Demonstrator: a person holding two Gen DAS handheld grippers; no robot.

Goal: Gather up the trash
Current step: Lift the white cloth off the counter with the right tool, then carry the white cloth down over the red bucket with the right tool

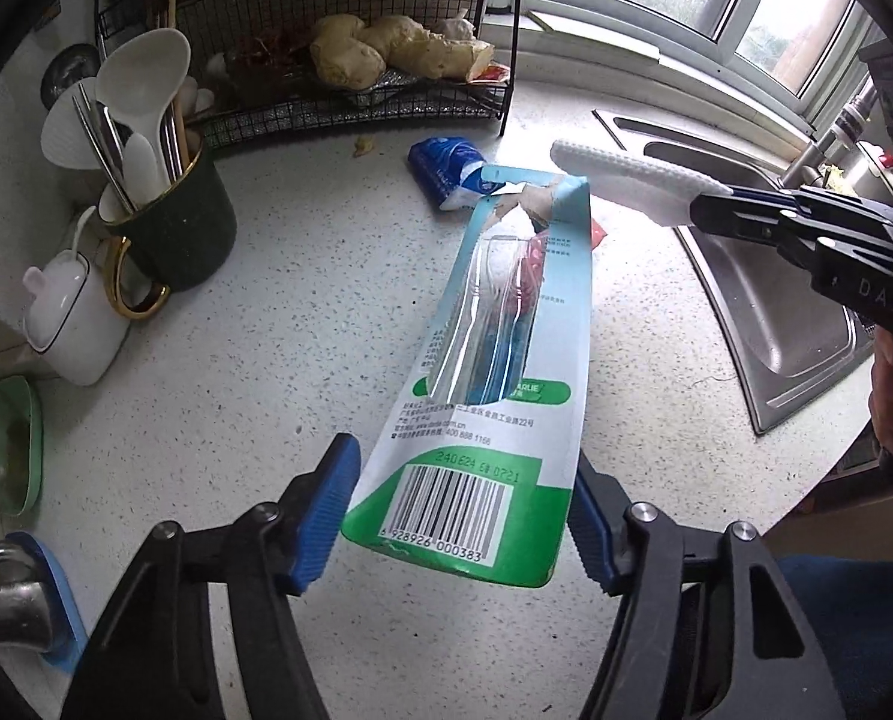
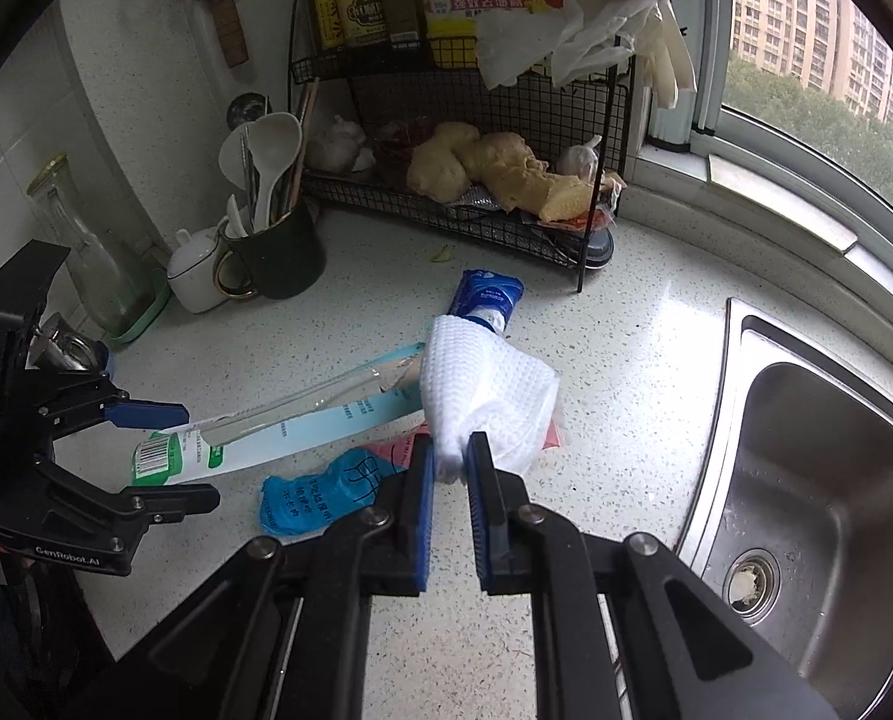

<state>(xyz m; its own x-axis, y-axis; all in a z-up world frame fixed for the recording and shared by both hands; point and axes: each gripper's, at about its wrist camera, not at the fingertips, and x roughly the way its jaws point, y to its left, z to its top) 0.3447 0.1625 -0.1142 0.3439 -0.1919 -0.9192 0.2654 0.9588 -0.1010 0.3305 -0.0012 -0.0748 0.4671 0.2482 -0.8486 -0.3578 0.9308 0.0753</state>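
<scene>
A long toothbrush package (image 1: 494, 372), blue and green card with a barcode and a clear blister, hangs above the speckled counter. My left gripper (image 1: 464, 462) is shut on its barcode end, one blue pad against each long edge. In the right wrist view the same package (image 2: 302, 426) juts from the left gripper (image 2: 197, 456). My right gripper (image 2: 452, 444) is shut on a white waffle-textured wipe (image 2: 488, 396), which also shows beside the package top (image 1: 620, 177). A blue wrapper (image 2: 488, 294), a crumpled blue bag (image 2: 320, 486) and a pink scrap (image 2: 557, 435) lie on the counter.
A steel sink (image 2: 806, 420) is sunk into the counter on the right. At the back stands a black wire rack (image 2: 584, 228) with ginger. To its left are a dark mug of utensils (image 2: 278, 258), a white lidded pot (image 2: 194, 276) and a glass bottle (image 2: 86, 264).
</scene>
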